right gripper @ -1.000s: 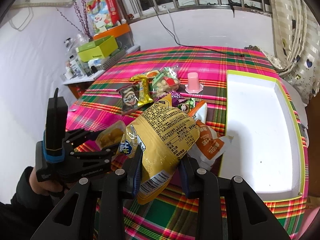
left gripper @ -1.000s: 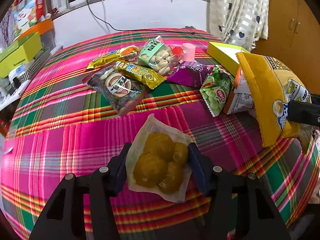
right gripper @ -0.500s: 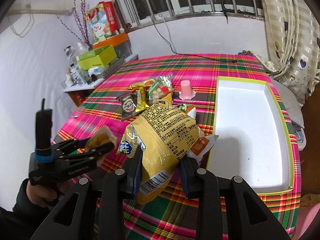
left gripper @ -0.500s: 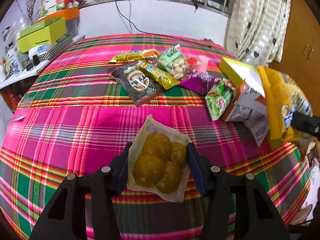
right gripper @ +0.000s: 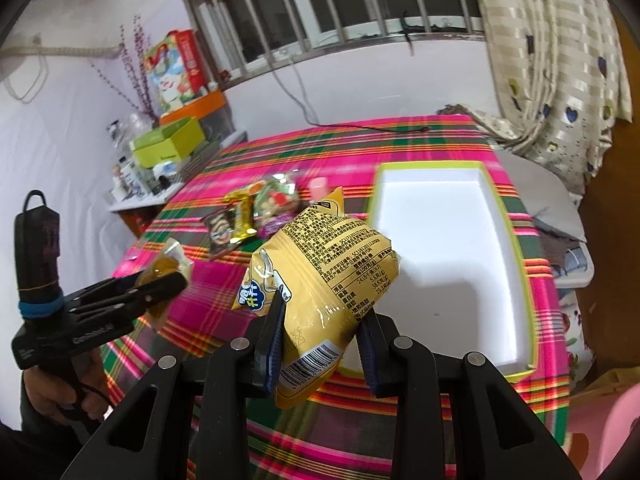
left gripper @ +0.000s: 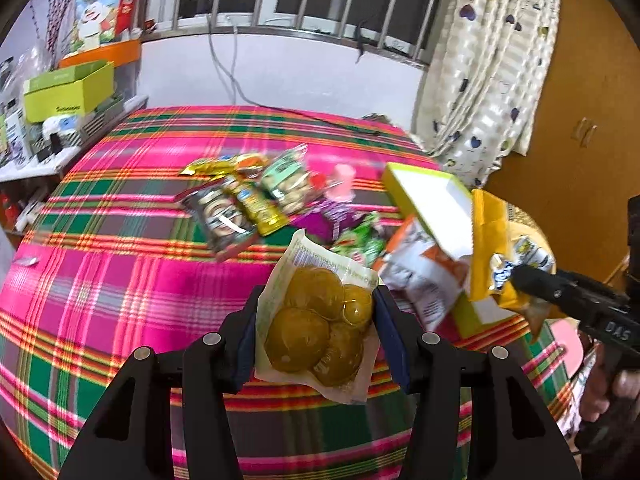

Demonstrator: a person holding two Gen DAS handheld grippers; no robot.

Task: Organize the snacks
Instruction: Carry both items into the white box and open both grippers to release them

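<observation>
Above the surface, both snacks ride in tongs.

Left tongs [left gripper: 316, 320], set wide, clamp a clear pouch [left gripper: 318, 316] of yellow-green rounds; right tongs [right gripper: 320, 332], narrower, pinch a yellow bag [right gripper: 320, 268]. A second ago both hung lower and nearer the pile [left gripper: 256, 200]; now they are raised, the bag by the white tray [right gripper: 448, 256] at 1 o'clock, so dropping in looks next.

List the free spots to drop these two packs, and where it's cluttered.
Freest: inside the white tray, nothing in it. Also the bare tablecloth on the near side of the snack pile, under the left gripper holding the clear pouch. Crowded: packets bunch mid-table up to the tray's left rim, past the right gripper's yellow bag.
</observation>
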